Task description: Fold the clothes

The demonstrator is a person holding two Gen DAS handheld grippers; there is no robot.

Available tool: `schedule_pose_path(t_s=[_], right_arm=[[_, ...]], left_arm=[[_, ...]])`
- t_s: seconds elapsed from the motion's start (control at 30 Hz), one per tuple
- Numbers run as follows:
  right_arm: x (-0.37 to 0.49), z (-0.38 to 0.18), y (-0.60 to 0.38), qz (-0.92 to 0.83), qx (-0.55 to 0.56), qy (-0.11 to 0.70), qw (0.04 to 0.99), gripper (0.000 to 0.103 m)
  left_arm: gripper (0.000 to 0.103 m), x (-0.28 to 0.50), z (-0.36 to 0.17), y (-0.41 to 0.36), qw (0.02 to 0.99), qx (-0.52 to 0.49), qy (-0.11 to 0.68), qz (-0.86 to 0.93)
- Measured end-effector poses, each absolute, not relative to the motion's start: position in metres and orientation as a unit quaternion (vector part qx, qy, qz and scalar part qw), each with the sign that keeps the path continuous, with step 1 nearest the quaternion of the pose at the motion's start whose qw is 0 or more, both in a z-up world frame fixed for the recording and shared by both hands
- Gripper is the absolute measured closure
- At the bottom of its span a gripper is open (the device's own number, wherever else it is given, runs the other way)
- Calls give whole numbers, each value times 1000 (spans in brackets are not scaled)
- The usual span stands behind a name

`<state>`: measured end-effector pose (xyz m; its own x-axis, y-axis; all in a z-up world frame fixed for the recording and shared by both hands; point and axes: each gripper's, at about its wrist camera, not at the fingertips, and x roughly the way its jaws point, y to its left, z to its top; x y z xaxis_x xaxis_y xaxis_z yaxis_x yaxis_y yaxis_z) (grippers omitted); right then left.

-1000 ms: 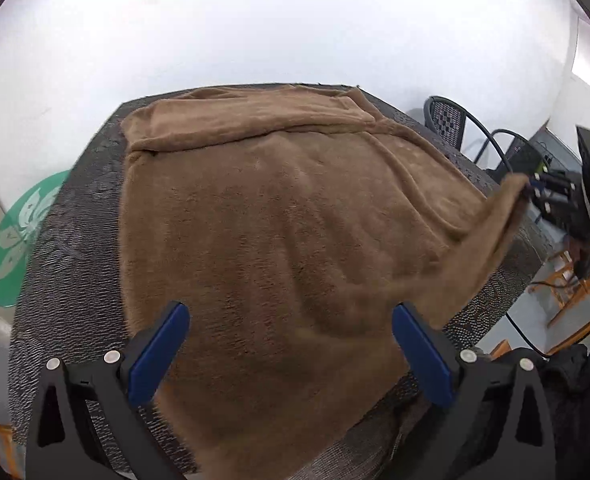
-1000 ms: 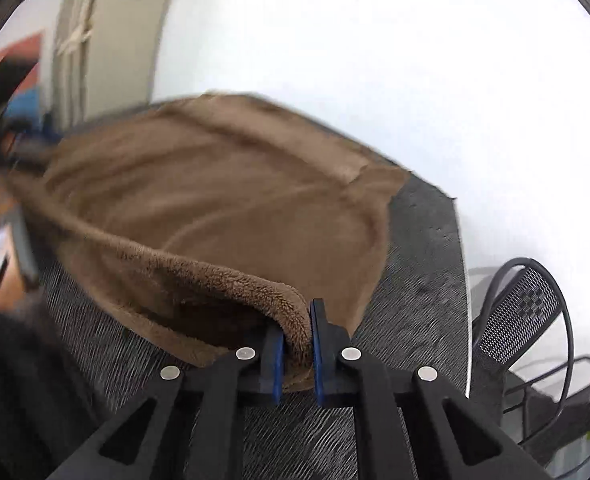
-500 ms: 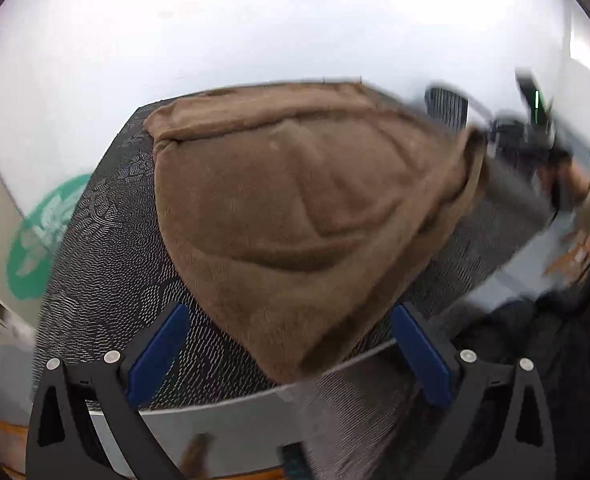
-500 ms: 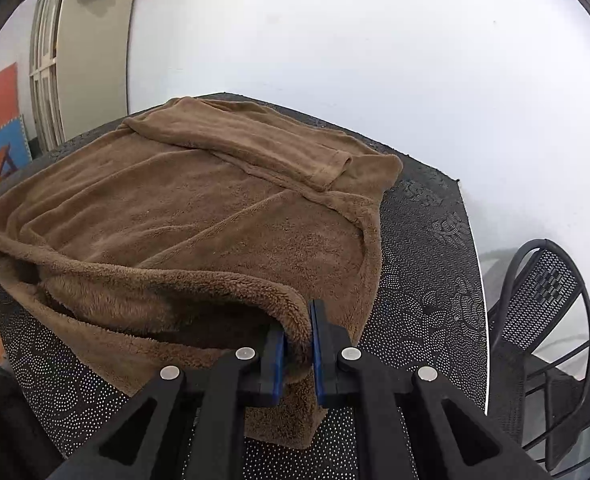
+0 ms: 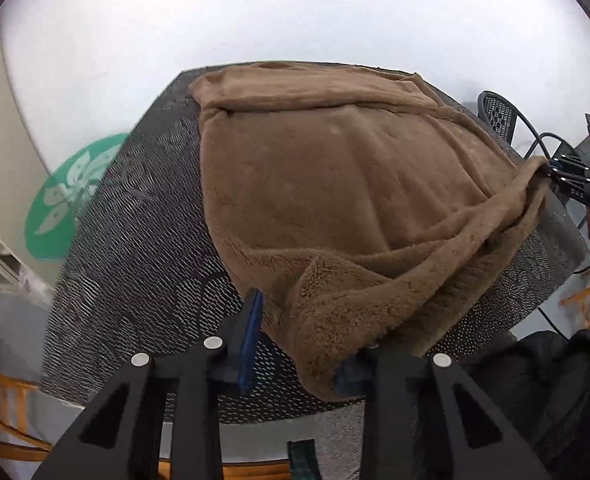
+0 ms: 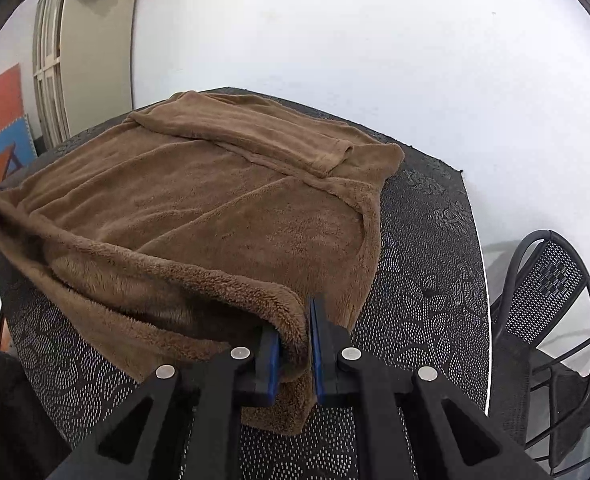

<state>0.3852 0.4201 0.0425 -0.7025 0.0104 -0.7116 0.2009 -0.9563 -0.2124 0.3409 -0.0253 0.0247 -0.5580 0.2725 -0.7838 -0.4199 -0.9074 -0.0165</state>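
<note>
Brown fleece garment (image 5: pixel 335 184) lies spread over most of a round table with a dark patterned cloth (image 5: pixel 135 216). Far edge of the garment carries a folded-over strip, likely a sleeve (image 6: pixel 263 136), lying flat across the top. Near hem is lifted off the tabletop and drapes in a loose roll between the 2 grippers.

Right gripper (image 6: pixel 295 344): blue pads pressed together on the near right corner of the garment, fleece bunched between them and a tail hanging below the jaws onto the table. In the left wrist view the same gripper (image 5: pixel 555 172) shows at the far right, gripping the raised hem corner.

Left gripper (image 5: pixel 295 344): jaws partly spread. Left blue pad (image 5: pixel 251 336) stands bare above the tablecloth, just beside the garment's edge. Right pad is mostly covered by a fold of fleece draped over it. Near left corner of the garment sits between the 2 fingers; cannot tell whether the pads actually press on it.

Surroundings: white wall behind the table, black mesh chair (image 6: pixel 543 288) to the right with cables, green round floor emblem (image 5: pixel 67 200) to the left, wooden chair (image 5: pixel 3 412) at lower left, cabinet (image 6: pixel 75 48) at far left in the right wrist view
</note>
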Motion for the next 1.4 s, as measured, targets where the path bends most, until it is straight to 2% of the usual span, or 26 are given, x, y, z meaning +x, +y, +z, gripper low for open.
schedule_pose_path(t_s=[0.33, 0.57, 0.97, 1.4], right_arm=[[393, 86, 419, -928, 331, 165, 44, 91], [388, 119, 423, -939, 290, 185, 23, 91], [340, 163, 427, -947, 236, 217, -20, 91], [228, 238, 444, -962, 185, 187, -77, 91]], left_arm=[[70, 325, 103, -17, 193, -331, 164, 909], [69, 307, 132, -7, 202, -301, 195, 911], [69, 242, 182, 3, 200, -252, 190, 927], [67, 128, 235, 15, 188, -227, 150, 944]])
